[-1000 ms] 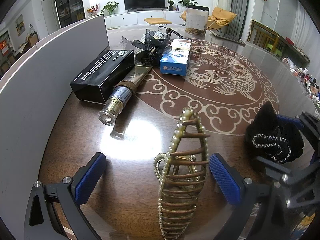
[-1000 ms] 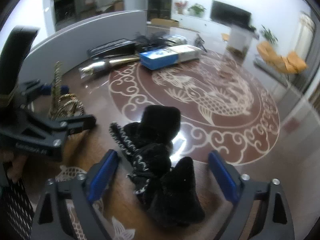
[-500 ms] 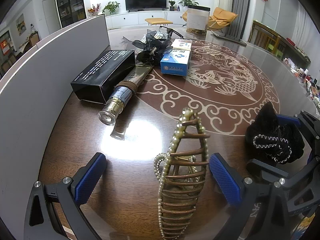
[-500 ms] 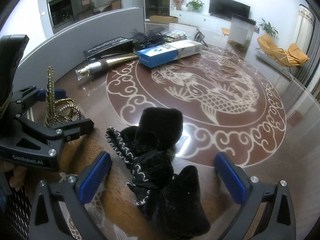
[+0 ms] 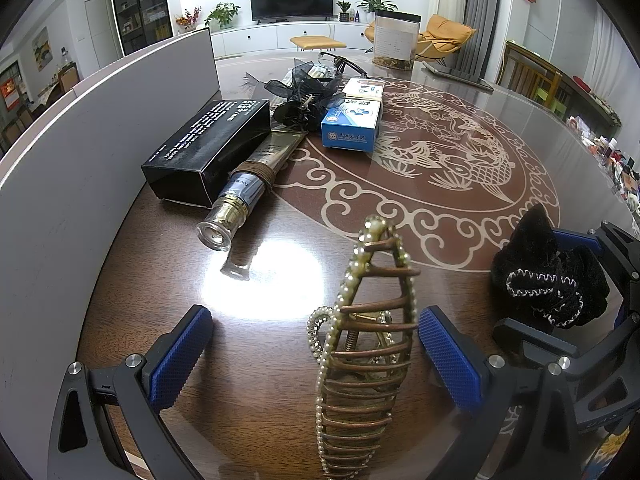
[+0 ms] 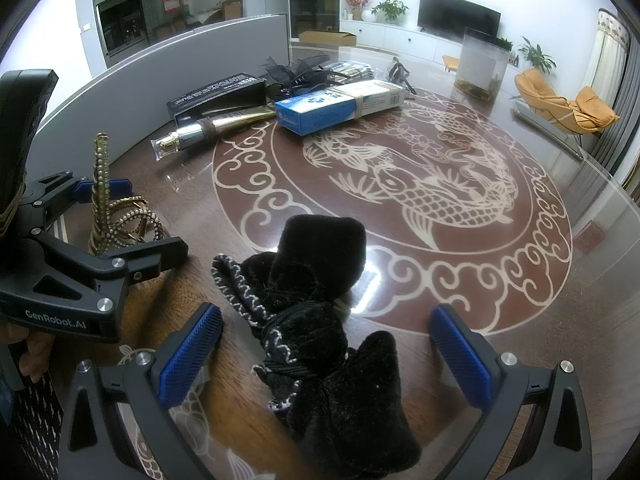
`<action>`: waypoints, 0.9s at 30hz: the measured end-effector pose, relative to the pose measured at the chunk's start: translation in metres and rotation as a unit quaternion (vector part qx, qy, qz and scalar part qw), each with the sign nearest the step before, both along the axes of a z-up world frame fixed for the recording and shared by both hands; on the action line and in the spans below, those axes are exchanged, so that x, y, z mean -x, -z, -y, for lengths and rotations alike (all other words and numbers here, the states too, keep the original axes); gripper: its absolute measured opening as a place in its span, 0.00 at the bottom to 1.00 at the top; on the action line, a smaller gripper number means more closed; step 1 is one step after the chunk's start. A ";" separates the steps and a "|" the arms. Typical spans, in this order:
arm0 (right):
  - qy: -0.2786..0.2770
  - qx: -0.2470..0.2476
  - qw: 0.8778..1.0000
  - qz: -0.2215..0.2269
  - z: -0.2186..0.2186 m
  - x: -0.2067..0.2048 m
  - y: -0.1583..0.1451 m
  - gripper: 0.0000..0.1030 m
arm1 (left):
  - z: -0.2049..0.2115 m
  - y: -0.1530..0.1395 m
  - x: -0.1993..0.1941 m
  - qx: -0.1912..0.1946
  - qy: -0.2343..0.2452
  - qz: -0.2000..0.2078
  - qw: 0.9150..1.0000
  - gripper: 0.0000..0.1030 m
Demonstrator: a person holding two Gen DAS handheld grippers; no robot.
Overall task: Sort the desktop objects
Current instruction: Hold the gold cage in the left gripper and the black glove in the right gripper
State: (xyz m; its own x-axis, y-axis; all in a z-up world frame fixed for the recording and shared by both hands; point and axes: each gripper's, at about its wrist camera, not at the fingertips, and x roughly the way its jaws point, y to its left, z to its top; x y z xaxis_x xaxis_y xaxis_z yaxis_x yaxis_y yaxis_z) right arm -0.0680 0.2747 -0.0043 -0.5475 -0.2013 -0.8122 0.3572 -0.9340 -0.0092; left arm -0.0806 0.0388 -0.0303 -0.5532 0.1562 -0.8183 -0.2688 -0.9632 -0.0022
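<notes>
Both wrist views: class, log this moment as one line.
left gripper: jaws open around pearl hair claw | right gripper: jaws open around black velvet bow | both on table

Hair claw point(image 5: 364, 344) left of velvet bow point(image 5: 548, 280).

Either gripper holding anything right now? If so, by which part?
Nothing held. The left gripper is open around the pearl hair claw, the right gripper open around the black velvet bow; pads clear of both, which rest on the table.
</notes>
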 end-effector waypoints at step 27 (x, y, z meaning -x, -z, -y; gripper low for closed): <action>0.000 0.000 1.000 0.000 0.000 0.000 0.000 1.00 | 0.009 0.000 -0.004 0.000 0.081 0.005 0.997 1.00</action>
